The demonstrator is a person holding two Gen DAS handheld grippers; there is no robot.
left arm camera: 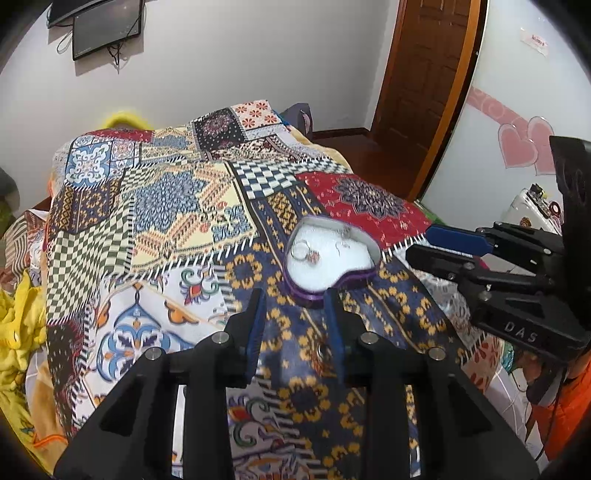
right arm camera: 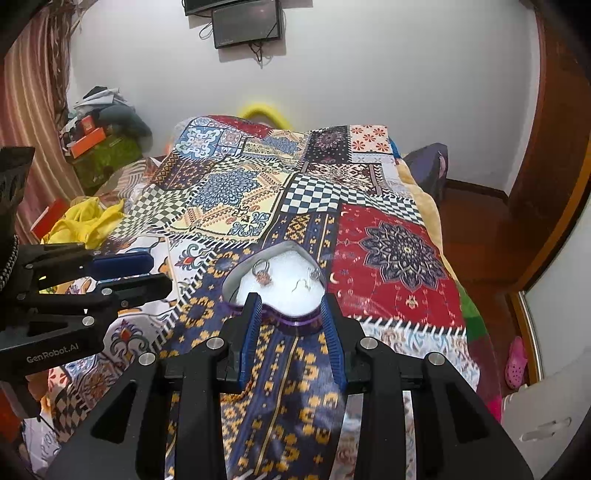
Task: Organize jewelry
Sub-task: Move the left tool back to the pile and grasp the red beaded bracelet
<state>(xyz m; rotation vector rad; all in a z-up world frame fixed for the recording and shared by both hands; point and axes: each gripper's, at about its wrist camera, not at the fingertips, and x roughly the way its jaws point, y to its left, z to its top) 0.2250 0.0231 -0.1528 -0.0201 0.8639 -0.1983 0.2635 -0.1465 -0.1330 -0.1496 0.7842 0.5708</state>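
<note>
A purple heart-shaped jewelry box (left arm camera: pixel 334 284) with white foam lining sits on a patchwork blanket (left arm camera: pixel 177 206). Inside lie a ring with a reddish stone (left arm camera: pixel 309 254) and silver earrings (left arm camera: pixel 343 236). The box also shows in the right wrist view (right arm camera: pixel 295 321), with the ring (right arm camera: pixel 261 274) and earrings (right arm camera: pixel 309 278) in it. My left gripper (left arm camera: pixel 295 295) is open and empty, just short of the box's near edge. My right gripper (right arm camera: pixel 290 301) is open and empty, its fingertips on either side of the box's near rim.
The blanket (right arm camera: pixel 391 254) covers a bed. Yellow cloth (right arm camera: pixel 85 221) and cluttered boxes (right arm camera: pixel 96 140) lie at the left. A wooden door (left arm camera: pixel 424 74) stands at the far right. A dark screen (right arm camera: pixel 247 22) hangs on the wall. A pink shoe (right arm camera: pixel 515 363) lies on the floor.
</note>
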